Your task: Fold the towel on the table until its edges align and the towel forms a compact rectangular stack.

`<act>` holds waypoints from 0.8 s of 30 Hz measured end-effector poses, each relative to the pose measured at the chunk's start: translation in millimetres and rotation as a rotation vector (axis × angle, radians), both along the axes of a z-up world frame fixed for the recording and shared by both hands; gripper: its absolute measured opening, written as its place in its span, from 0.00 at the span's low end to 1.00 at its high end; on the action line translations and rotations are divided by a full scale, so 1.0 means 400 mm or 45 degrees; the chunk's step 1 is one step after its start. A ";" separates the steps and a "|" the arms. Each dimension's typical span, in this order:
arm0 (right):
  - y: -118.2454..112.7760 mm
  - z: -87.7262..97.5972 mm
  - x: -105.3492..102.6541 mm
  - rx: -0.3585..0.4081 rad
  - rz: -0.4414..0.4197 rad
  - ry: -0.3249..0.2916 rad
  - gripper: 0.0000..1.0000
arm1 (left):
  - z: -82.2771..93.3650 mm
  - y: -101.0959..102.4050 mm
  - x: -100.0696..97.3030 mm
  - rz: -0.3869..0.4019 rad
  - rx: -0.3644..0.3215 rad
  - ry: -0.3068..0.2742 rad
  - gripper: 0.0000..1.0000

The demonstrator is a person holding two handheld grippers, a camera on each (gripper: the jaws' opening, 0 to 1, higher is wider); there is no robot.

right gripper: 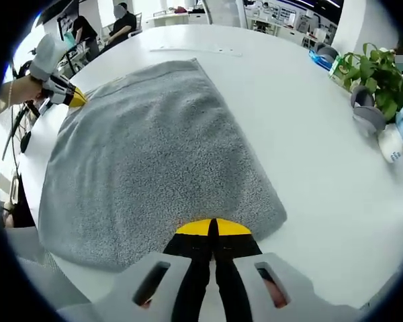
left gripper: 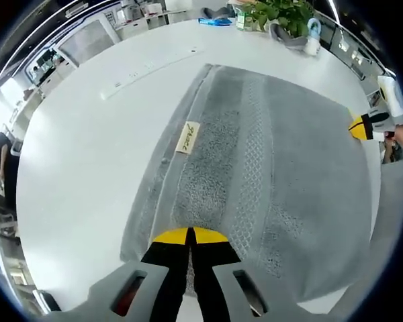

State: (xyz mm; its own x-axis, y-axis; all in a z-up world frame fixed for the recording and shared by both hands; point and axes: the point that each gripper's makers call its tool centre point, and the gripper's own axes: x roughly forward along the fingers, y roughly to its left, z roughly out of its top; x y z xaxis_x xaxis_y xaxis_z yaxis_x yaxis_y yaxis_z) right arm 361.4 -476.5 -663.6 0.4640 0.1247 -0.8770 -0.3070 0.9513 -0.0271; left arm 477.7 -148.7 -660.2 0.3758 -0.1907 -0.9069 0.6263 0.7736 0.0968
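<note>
In the left gripper view, the left tool sits at the near edge of the gray towel. Its yellow tips are pressed together, pinching the towel's near edge. The towel lies flat on the white table, folded over, with a woven band running along it and a small cream label near its left side. At the towel's right edge the other tool's yellow tip touches the cloth, held by a person's hand. Past the towel, a long white power strip lies on the table. Farther off stand a green plant and a small blue and white thing beside it.

In the right gripper view, the right tool is at the near edge of the towel, with its tips clamped shut on that edge. The towel spreads away over the table. At its far left corner, the left tool meets the cloth, gripped by a hand. The plant is far to the right. People sit at desks far behind the table.
</note>
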 end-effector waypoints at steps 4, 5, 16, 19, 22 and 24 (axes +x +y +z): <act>0.001 0.000 -0.004 0.003 -0.006 0.007 0.00 | 0.000 -0.003 0.007 -0.012 -0.001 0.000 0.01; 0.001 0.000 -0.005 0.003 -0.008 0.008 0.00 | 0.000 -0.004 0.009 -0.014 0.000 -0.001 0.01; 0.005 0.001 -0.016 -0.011 -0.017 0.010 0.00 | 0.001 -0.012 0.031 -0.039 0.004 -0.007 0.01; 0.006 0.001 -0.019 -0.009 -0.021 0.004 0.00 | 0.002 -0.016 0.037 -0.048 0.009 -0.012 0.01; 0.008 0.001 -0.023 -0.003 -0.029 0.006 0.00 | 0.002 -0.017 0.043 -0.058 0.014 -0.015 0.01; 0.011 0.001 -0.029 0.006 -0.033 0.019 0.00 | 0.002 -0.018 0.047 -0.064 0.018 -0.017 0.01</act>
State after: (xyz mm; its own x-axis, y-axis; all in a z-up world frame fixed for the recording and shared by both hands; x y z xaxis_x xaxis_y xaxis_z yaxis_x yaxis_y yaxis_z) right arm 350.0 -472.1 -663.3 0.4539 0.1167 -0.8834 -0.2822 0.9592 -0.0183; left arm 496.3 -156.0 -659.4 0.3784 -0.1967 -0.9045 0.6627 0.7398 0.1164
